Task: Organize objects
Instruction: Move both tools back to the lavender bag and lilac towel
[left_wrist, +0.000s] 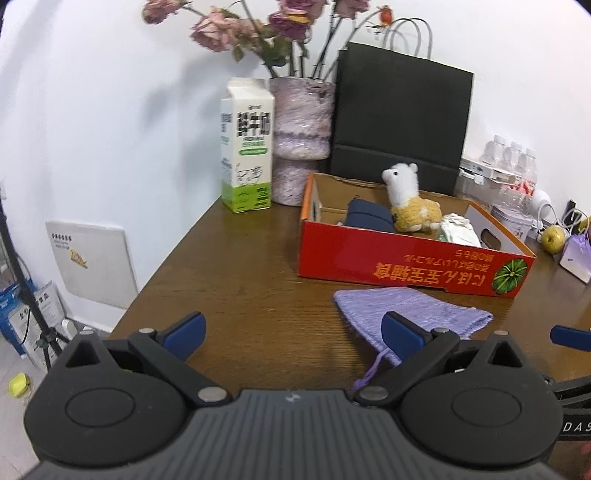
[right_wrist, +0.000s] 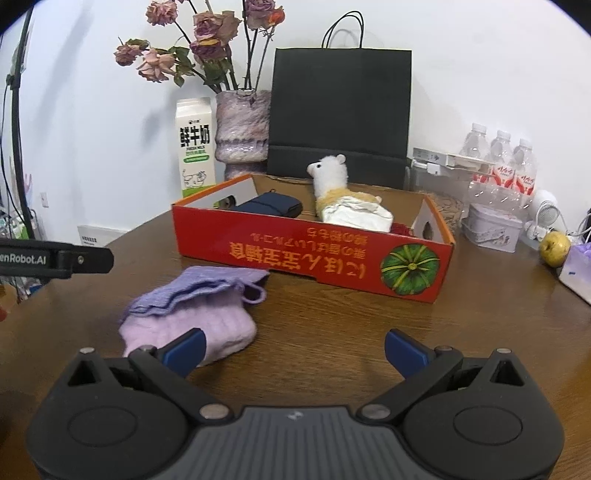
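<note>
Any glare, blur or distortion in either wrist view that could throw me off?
Left wrist: fisheye bends the table edge; red box slightly soft. Right wrist: sharper, soft sheen on the table beside the purple cloth; dark corner vignetting in both.

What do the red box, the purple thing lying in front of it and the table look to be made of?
The red box looks like printed cardboard: brown raw inside, folded flaps, cut handle holes. The purple pouch seems knitted yarn, ribbed and fuzzy, with a cord loop. The table looks like dark wood or veneer, grain visible, with a slight sheen.
</note>
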